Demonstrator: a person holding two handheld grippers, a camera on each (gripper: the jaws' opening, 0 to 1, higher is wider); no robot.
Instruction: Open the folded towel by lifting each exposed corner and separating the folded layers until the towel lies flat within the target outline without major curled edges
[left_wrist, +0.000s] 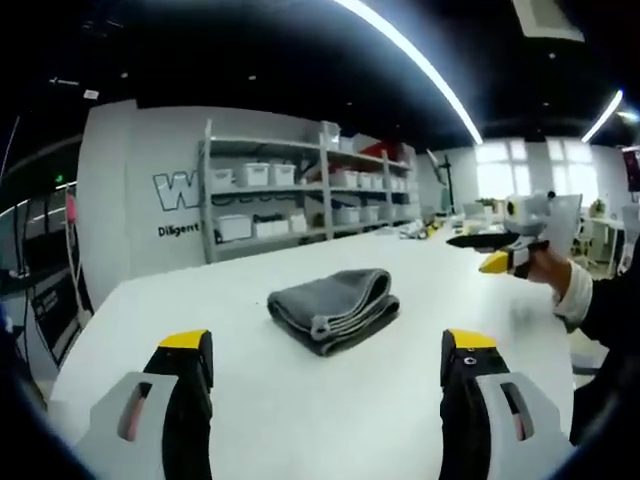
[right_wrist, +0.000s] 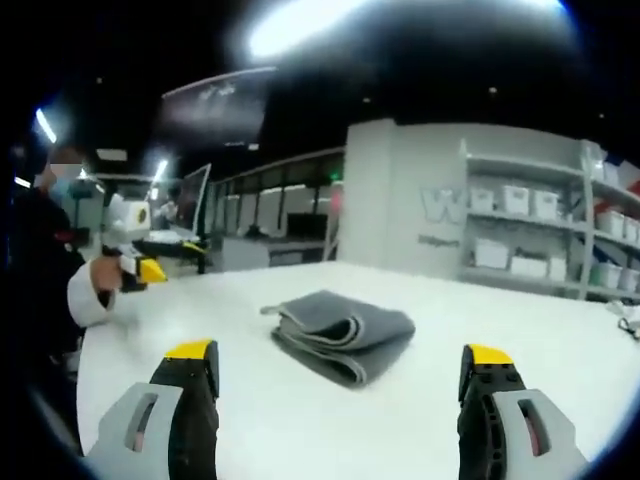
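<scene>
A broad white worktop (left_wrist: 300, 400) fills the lower frame. Behind it, centre frame, metal shelving (left_wrist: 305, 190) holds white bins against a grey wall (left_wrist: 130, 190) with partial lettering. Long ceiling light strips (left_wrist: 420, 60) cross the upper right; bright windows (left_wrist: 520, 170) glow at far right.

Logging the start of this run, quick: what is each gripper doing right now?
Left gripper: open, holding nothing, short of the folded gray towel.
Right gripper: open, holding nothing, also short of the towel.
</scene>
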